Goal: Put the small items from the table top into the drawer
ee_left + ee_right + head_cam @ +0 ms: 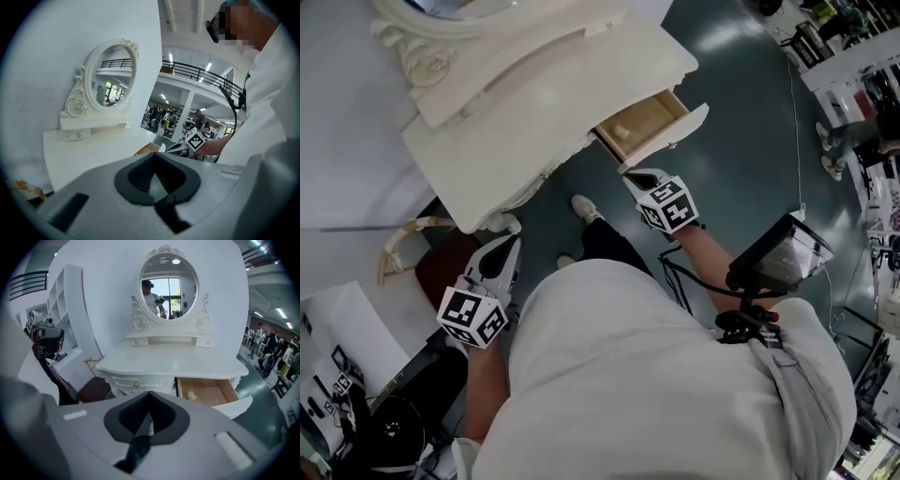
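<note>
A white dressing table (553, 84) stands at the top of the head view, and its wooden drawer (652, 117) is pulled out to the right. One small pale item (623, 131) lies inside the drawer (208, 389), and the item (191, 395) shows in the right gripper view too. The table top (173, 363) looks bare. My right gripper (636, 174) hangs just in front of the drawer's white front, jaws shut and empty (150, 397). My left gripper (510, 244) is down by the table's left corner, also shut with nothing in it (154, 157).
An oval mirror (169, 284) tops the table. A dark red stool (450, 262) and a wicker piece (403, 239) sit left of the table's front. A white shelf unit (70, 310) stands at the left wall. My own shoe (586, 208) is under the table's edge.
</note>
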The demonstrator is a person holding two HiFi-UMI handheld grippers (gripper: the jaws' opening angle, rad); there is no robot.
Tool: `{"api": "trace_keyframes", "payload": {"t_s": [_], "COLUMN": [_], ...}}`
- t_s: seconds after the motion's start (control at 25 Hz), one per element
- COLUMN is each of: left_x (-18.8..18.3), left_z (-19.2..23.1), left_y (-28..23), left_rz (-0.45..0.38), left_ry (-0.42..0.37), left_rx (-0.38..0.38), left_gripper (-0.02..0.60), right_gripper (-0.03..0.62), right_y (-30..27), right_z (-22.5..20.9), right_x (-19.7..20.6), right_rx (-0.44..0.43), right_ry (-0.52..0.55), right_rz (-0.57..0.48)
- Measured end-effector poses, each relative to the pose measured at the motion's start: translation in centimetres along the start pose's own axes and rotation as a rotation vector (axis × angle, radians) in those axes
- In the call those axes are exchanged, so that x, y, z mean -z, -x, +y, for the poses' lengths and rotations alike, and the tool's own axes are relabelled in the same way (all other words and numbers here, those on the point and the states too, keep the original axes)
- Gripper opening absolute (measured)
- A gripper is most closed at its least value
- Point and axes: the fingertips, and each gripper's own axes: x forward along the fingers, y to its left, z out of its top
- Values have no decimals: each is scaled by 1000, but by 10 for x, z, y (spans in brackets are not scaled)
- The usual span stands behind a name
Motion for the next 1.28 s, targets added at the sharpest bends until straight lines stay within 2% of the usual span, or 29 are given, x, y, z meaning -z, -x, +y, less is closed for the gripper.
{"api": "trace_keyframes", "payload": {"t_s": [0.24,0.64,0.92,1.28], "left_x": [27,38,43,49], "left_z": [-20,-19,-23,-24], "left_y": [30,39,42,37], "left_rz": [-6,16,28,48], "left_ry": [-2,10,15,23], "left_rx": [-2,-29,-40,-25], "left_gripper": [2,2,2,2], "right_gripper": [2,0,0,0], "right_y": [39,48,48,47], "right_z": [59,108,126,124], "right_x": [-13,-36,-39,-38], "right_rx": [-39,-138,-173,-161], "right_ry": [62,165,203,219], "right_rz": [-87,-129,-146,-148]}}
